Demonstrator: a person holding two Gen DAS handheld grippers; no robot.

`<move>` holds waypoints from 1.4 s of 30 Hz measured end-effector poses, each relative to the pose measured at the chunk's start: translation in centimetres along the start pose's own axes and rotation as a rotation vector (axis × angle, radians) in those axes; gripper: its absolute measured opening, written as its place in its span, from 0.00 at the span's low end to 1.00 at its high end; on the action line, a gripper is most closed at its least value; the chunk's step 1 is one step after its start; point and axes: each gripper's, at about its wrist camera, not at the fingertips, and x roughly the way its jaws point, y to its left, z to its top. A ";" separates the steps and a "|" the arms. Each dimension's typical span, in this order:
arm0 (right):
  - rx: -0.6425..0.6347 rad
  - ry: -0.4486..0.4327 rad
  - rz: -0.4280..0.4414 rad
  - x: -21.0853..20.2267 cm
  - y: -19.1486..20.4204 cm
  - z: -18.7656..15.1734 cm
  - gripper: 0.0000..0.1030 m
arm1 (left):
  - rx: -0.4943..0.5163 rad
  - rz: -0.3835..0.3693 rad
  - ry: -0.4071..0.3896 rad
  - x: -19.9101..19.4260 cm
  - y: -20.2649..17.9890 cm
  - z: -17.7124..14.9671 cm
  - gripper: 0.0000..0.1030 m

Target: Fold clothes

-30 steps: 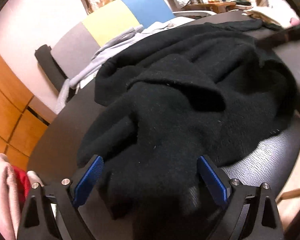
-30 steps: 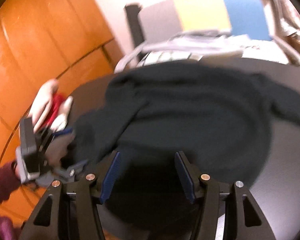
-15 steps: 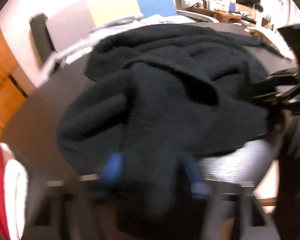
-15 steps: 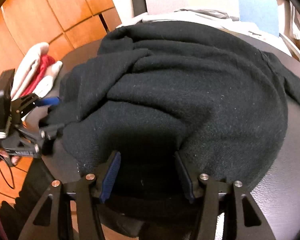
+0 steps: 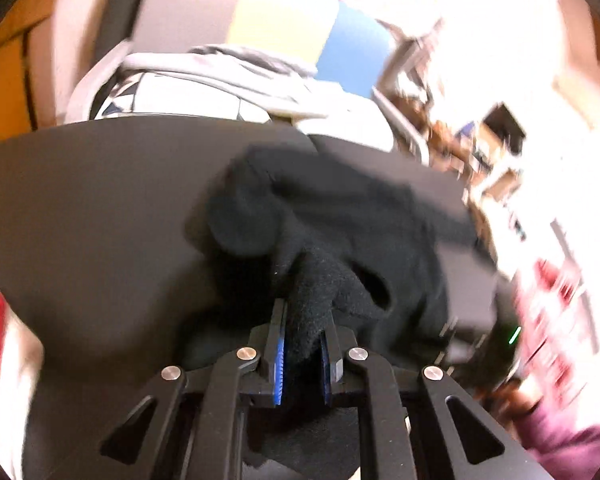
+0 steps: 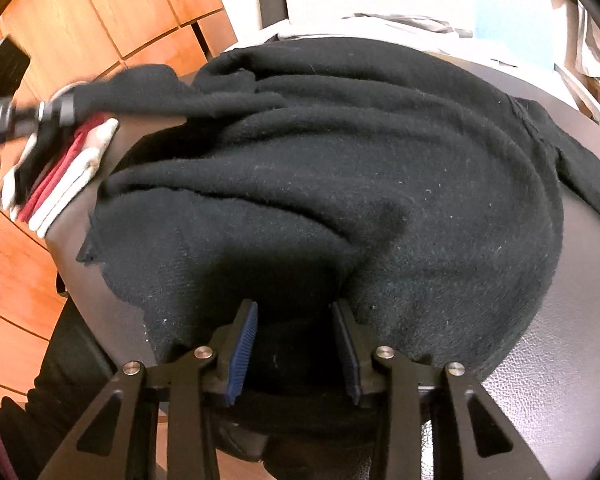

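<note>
Left gripper (image 5: 302, 354) clamped on a lifted bunch of black sweater (image 6: 340, 168), rumpled over the dark table (image 6: 560, 380), likely for spreading; right gripper (image 6: 296, 344) apart astride its near hem.

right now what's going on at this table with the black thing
A person is folding a black sweater on a dark table with two handheld grippers. The left gripper is shut on a bunch of the fabric, lifting it. The right gripper sits open at the near hem. Folded red and white clothes lie at the table's edge.
</note>
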 end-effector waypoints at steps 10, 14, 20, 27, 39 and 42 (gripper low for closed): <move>0.015 0.000 0.016 0.0 -0.3 0.0 0.37 | -0.480 0.063 -0.191 -5.3 11.9 9.7 0.13; 0.024 0.002 0.015 -0.1 -0.2 -0.1 0.37 | -0.628 0.192 -0.306 -7.7 15.6 12.6 0.13; 0.046 0.011 0.020 0.0 -0.3 0.1 0.37 | -0.807 0.364 -0.442 -10.3 20.2 14.5 0.13; 0.067 0.016 0.031 0.2 -0.4 0.2 0.37 | -0.893 0.451 -0.256 -3.7 22.7 13.2 0.14; 0.168 -0.181 0.084 -5.3 -4.1 3.8 0.44 | -0.111 0.492 0.061 11.9 7.3 12.7 0.61; 0.115 -0.172 -0.010 -5.5 -7.4 9.4 0.47 | 0.055 0.559 0.086 15.4 4.1 13.1 0.61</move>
